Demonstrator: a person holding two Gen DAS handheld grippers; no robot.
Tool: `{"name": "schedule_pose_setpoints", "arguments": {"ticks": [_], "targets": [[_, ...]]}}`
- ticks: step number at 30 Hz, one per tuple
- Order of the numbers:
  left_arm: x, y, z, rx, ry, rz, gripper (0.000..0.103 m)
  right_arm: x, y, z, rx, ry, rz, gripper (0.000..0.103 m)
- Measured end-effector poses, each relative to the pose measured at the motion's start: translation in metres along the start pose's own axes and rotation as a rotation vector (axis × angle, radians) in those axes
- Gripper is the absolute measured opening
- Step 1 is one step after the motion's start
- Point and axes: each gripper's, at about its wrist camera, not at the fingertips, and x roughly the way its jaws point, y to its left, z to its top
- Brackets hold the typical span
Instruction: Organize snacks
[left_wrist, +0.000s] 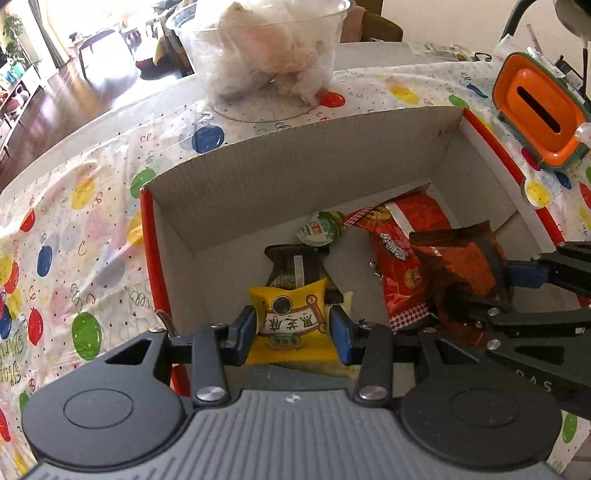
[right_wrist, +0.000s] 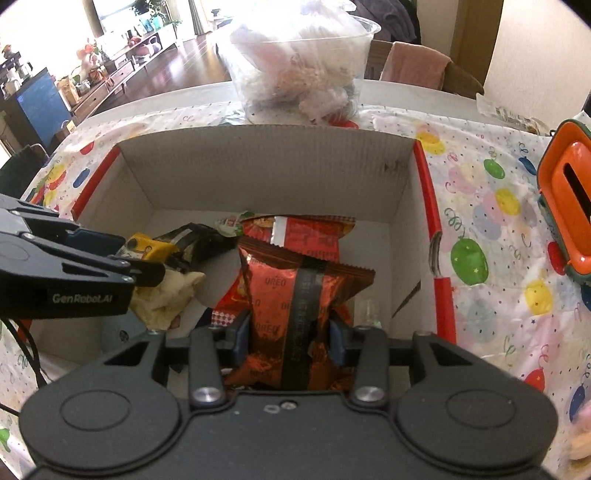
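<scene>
An open cardboard box (left_wrist: 295, 155) with red edges, also in the right wrist view (right_wrist: 258, 173), sits on the balloon-print tablecloth. My left gripper (left_wrist: 293, 326) is shut on a yellow snack packet (left_wrist: 291, 321) over the box's near left part. My right gripper (right_wrist: 291, 332) is shut on a brown-orange Oreo packet (right_wrist: 295, 291), which also shows in the left wrist view (left_wrist: 461, 266). In the box lie a dark packet (left_wrist: 299, 266), a green-lidded jelly cup (left_wrist: 319, 229) and a red snack bag (left_wrist: 399, 251). The left gripper (right_wrist: 140, 266) enters the right wrist view from the left.
A clear plastic tub (left_wrist: 266, 55) of wrapped snacks stands behind the box. An orange and green container (left_wrist: 539, 110) sits to the right of the box. Chairs stand beyond the table's far edge.
</scene>
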Motion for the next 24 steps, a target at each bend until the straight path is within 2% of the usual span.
{"name": "schedule_pose_setpoints", "arguments": {"ticks": [3, 9, 13, 17, 24], "targets": [[-0.003, 0.003, -0.001, -0.018, -0.011, -0.012, 0.053, -0.003, 0.0, -0.001, 0.002, -0.005, 0.007, 0.044], [-0.014, 0.007, -0.008, -0.049, -0.047, -0.04, 0.062, -0.018, 0.001, -0.004, 0.006, -0.036, 0.03, 0.051], [-0.025, 0.011, -0.014, -0.063, -0.077, -0.05, 0.064, -0.033, 0.004, -0.006, 0.001, -0.071, 0.045, 0.072], [-0.04, 0.018, -0.021, -0.075, -0.126, -0.055, 0.072, -0.046, 0.008, -0.007, -0.002, -0.1, 0.055, 0.077], [-0.073, 0.024, -0.036, -0.062, -0.223, -0.075, 0.072, -0.072, 0.016, -0.011, 0.009, -0.17, 0.061, 0.091]]}}
